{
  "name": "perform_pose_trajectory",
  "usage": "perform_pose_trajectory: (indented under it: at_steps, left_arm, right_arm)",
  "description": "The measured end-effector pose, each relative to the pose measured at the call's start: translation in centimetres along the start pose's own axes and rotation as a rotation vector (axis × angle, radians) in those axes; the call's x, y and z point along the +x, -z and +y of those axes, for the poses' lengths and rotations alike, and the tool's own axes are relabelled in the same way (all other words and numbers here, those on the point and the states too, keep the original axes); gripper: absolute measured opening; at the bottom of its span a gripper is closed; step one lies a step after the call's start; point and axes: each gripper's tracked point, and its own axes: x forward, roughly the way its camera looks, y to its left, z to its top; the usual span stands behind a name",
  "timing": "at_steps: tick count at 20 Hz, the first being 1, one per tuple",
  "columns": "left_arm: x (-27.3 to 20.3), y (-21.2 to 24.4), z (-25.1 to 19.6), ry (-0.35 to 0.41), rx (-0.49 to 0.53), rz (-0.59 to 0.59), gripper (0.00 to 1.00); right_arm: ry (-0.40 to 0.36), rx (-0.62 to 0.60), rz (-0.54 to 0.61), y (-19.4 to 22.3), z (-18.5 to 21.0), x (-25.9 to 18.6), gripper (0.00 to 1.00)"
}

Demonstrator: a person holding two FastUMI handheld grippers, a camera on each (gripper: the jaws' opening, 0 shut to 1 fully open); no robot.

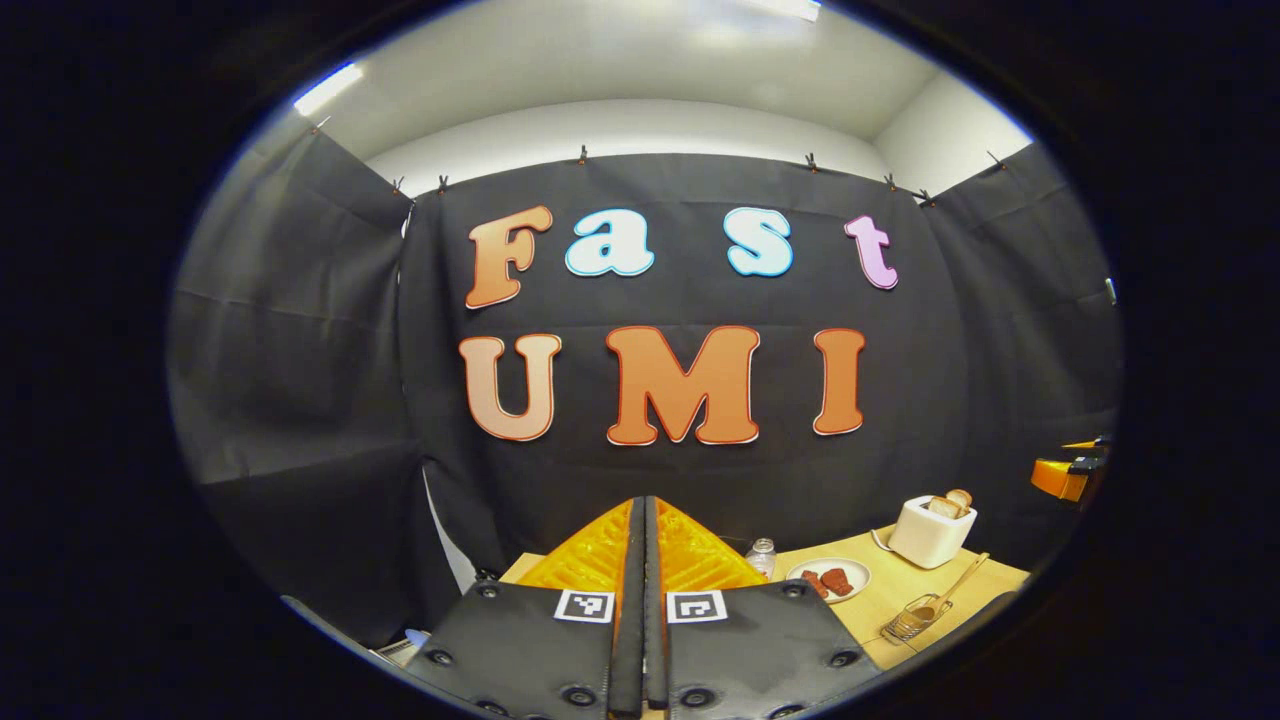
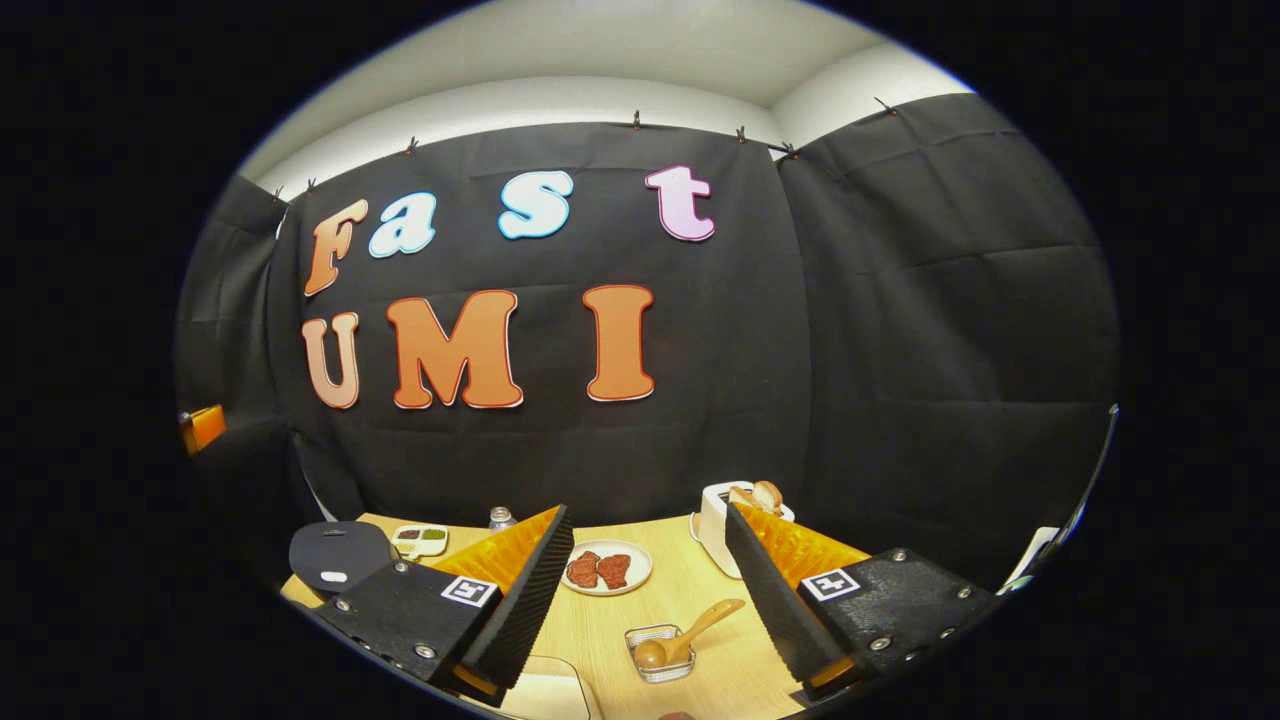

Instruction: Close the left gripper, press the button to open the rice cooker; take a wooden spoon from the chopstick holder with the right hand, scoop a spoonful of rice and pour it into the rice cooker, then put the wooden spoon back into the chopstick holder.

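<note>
Pressed together, the left gripper [image 1: 645,560] is held high while the right gripper [image 2: 648,570] is spread above the wooden spoon [image 2: 686,632] in the chopstick holder [image 2: 661,652], which could be tipped by an off-centre grasp.

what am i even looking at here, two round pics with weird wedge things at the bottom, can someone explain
These are two pictures from small fisheye cameras, each riding on a hand-held tool: a person holds one pair of tongs in each hand.

The left gripper view looks along the left tongs; its two fingers are pressed together with nothing between them. The right gripper view looks along the right tongs, whose fingers stand wide apart and hold nothing.

Ahead is a light wooden table. On it you can see a wire chopstick holder with a wooden spoon leaning in it, a plate with two reddish pieces of food, a white toaster with bread in it, and a dark rice cooker at the left, lid down.
</note>
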Motion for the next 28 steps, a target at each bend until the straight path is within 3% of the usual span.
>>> perform_pose_trajectory:
  at_steps: [6, 15, 16, 17, 19, 24, 25, 26, 28]
  left_arm:
    - [1.0, 4.6, -1.0, 0.056, -0.044, 0.146, 0.04]
    - [2.2, 17.3, -0.9, 0.085, -0.077, 0.420, 0.04]
    - [2.4, 18.4, -0.8, 0.079, -0.075, 0.441, 0.00]
    - [2.7, 19.2, -0.5, 0.071, -0.071, 0.452, 0.04]
    - [3.0, 20.5, -0.5, 0.074, -0.077, 0.475, 0.00]
    - [3.7, 23.3, -1.4, 0.109, -0.069, 0.539, 0.04]
    - [3.8, 23.9, -1.6, 0.114, -0.071, 0.552, 0.00]
    - [3.9, 24.3, -1.7, 0.116, -0.078, 0.564, 0.05]
    - [3.8, 25.2, -1.9, 0.119, -0.089, 0.592, 0.04]
  right_arm:
    - [-0.008, 0.025, 0.018, 0.5, 0.3, -0.1, 0.95]
    - [0.016, 0.042, 0.046, 1.6, -0.8, -0.4, 0.95]
    - [0.018, 0.041, 0.053, 1.8, -0.9, -0.4, 0.95]
    - [0.019, 0.040, 0.059, 2.0, -0.9, -0.5, 0.95]
    - [0.022, 0.042, 0.065, 2.3, -1.0, -0.5, 0.95]
    - [0.040, 0.037, 0.075, 2.8, -1.8, -0.6, 0.95]
    - [0.043, 0.036, 0.078, 2.9, -1.9, -0.5, 0.95]
    - [0.046, 0.035, 0.082, 3.1, -2.0, -0.5, 0.95]
    - [0.052, 0.035, 0.086, 3.2, -2.2, -0.5, 0.95]
